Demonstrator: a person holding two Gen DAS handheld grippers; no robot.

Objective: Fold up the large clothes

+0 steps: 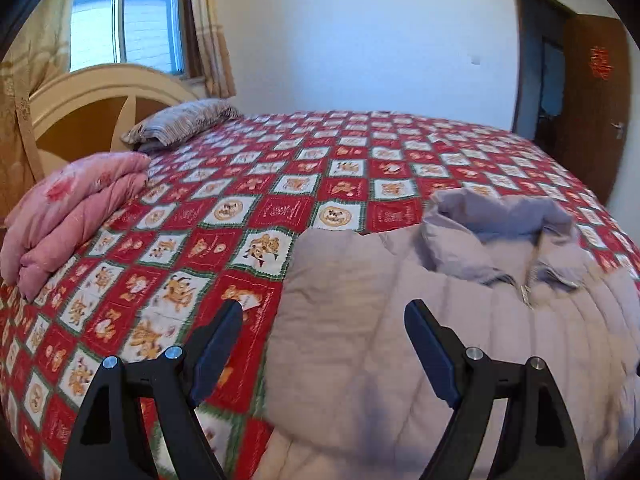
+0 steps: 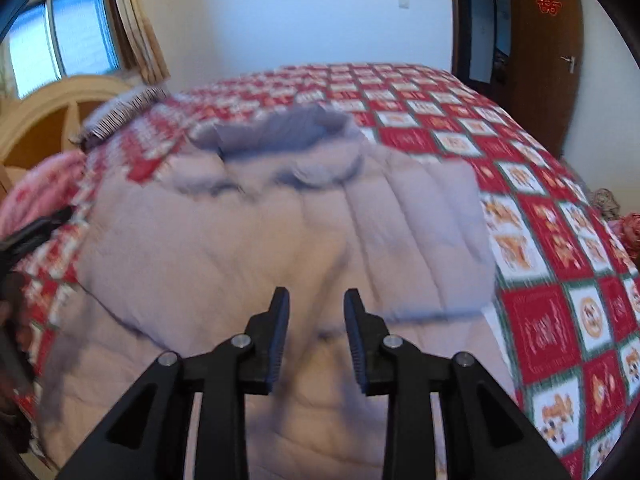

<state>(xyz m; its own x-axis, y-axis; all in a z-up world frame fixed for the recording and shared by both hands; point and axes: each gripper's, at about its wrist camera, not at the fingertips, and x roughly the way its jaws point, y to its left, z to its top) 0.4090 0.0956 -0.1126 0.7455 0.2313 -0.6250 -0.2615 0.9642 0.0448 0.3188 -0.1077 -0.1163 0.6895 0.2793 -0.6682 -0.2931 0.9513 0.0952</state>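
Observation:
A pale lilac padded jacket (image 1: 440, 320) lies on the bed, collar (image 1: 500, 232) toward the far side, sleeves folded in over the body. My left gripper (image 1: 324, 308) is wide open and empty, above the jacket's left edge. In the right wrist view the jacket (image 2: 280, 232) fills the middle, blurred. My right gripper (image 2: 316, 296) is open and empty, above the jacket's lower part. The left gripper (image 2: 36, 228) shows at the left edge of that view.
The bed has a red and white patchwork cover (image 1: 280, 184). A folded pink quilt (image 1: 72, 208) and a striped pillow (image 1: 180, 120) lie near the cream headboard (image 1: 100, 96). A brown door (image 2: 540, 60) stands open at the right.

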